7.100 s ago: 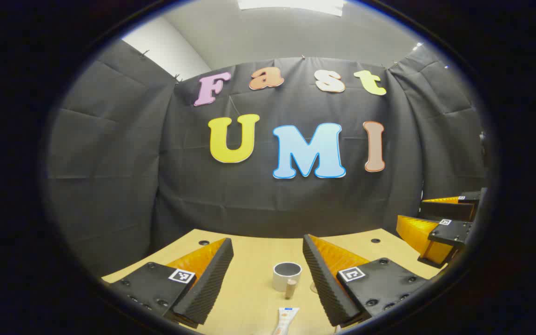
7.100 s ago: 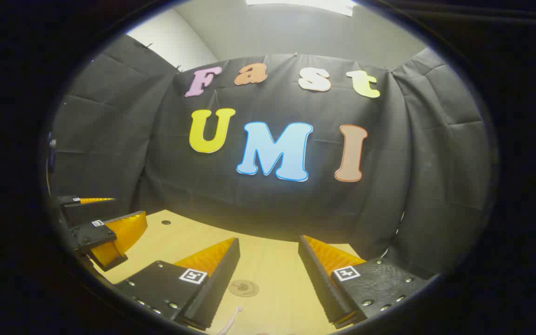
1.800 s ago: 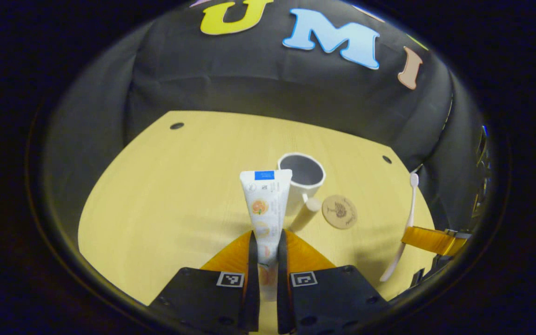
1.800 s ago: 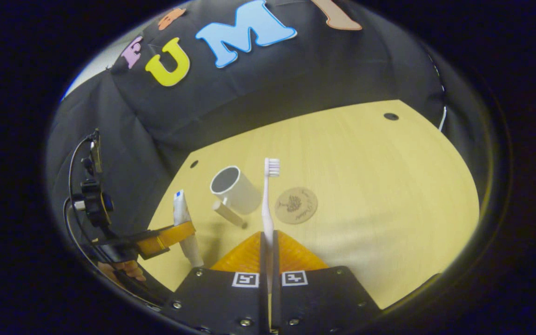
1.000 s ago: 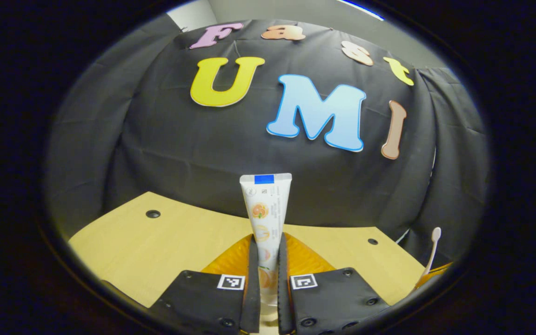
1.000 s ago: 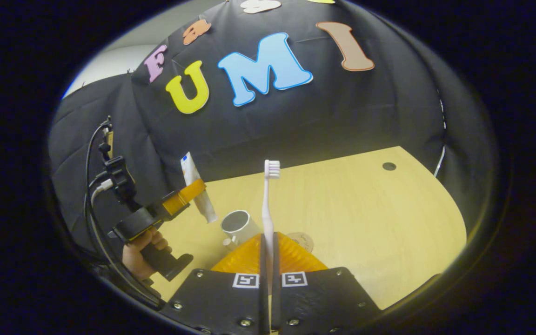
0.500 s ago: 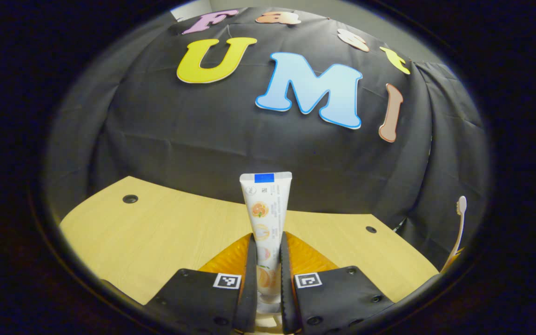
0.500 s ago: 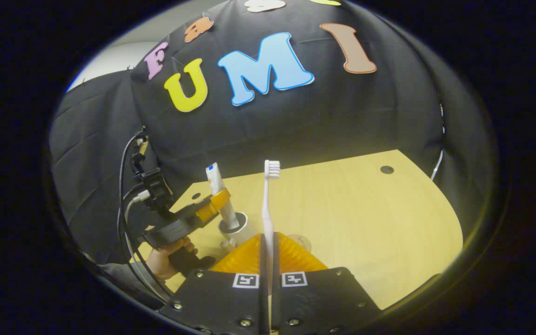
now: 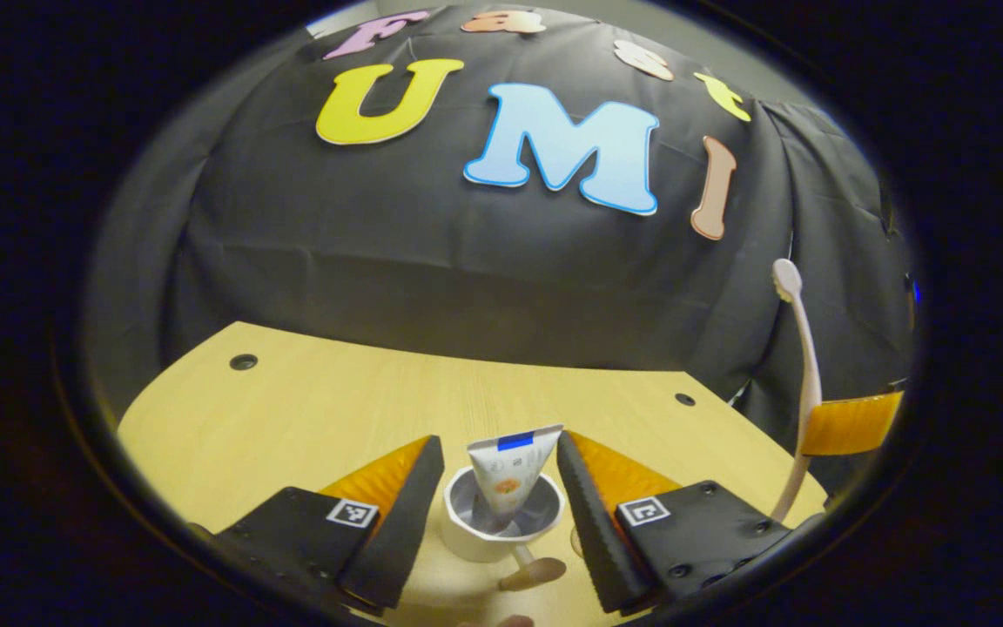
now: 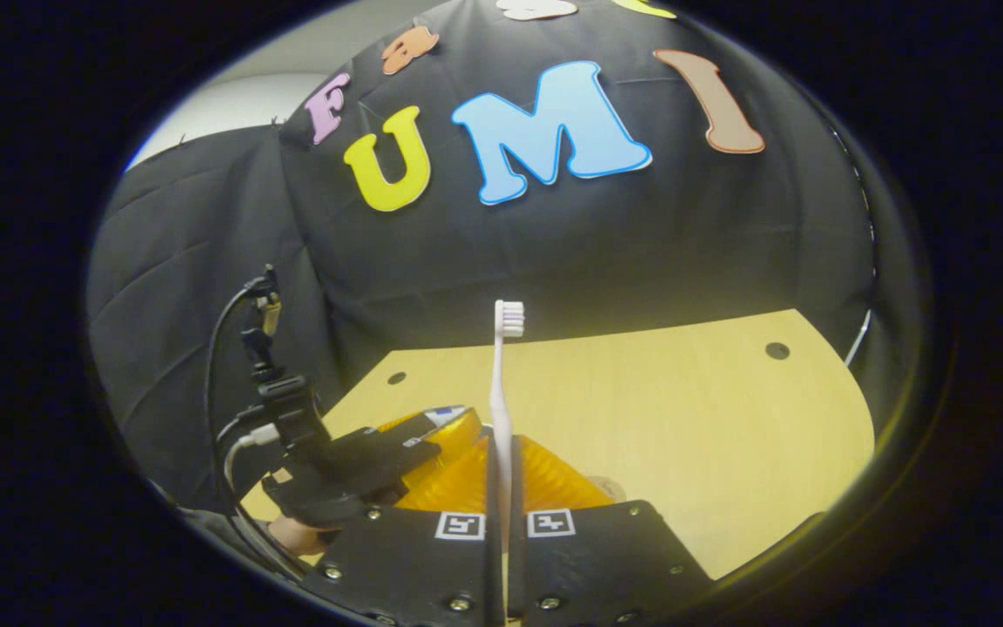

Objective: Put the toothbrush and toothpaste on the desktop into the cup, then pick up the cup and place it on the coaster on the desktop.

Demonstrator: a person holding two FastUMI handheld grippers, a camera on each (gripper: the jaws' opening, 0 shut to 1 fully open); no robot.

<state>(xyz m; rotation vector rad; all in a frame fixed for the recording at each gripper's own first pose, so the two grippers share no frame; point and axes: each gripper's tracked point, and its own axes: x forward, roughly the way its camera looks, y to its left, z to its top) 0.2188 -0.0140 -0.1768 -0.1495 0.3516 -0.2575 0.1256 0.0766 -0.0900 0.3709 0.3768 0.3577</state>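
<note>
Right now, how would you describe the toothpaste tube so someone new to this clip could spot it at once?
On the pale wooden desktop, find the white cup between the left gripper's open jaws. The toothpaste tube stands in it, leaning, its flat blue-edged end above the rim; the toothbrush is thin and held off to one side.

I can read no words or numbers. The toothpaste (image 9: 508, 475) print is too small to read. My fingers carry square coded markers (image 9: 642, 510), not text.

The cup (image 9: 501, 529) stood between the spread fingers of the left gripper (image 9: 496, 514), its mouth partly taken up by the toothpaste (image 9: 511, 470) leaning inside. The toothbrush (image 9: 797, 383) rose upright near the desktop's (image 9: 310, 409) right edge. Toward the desktop's far and left edges lay bare wood.
</note>
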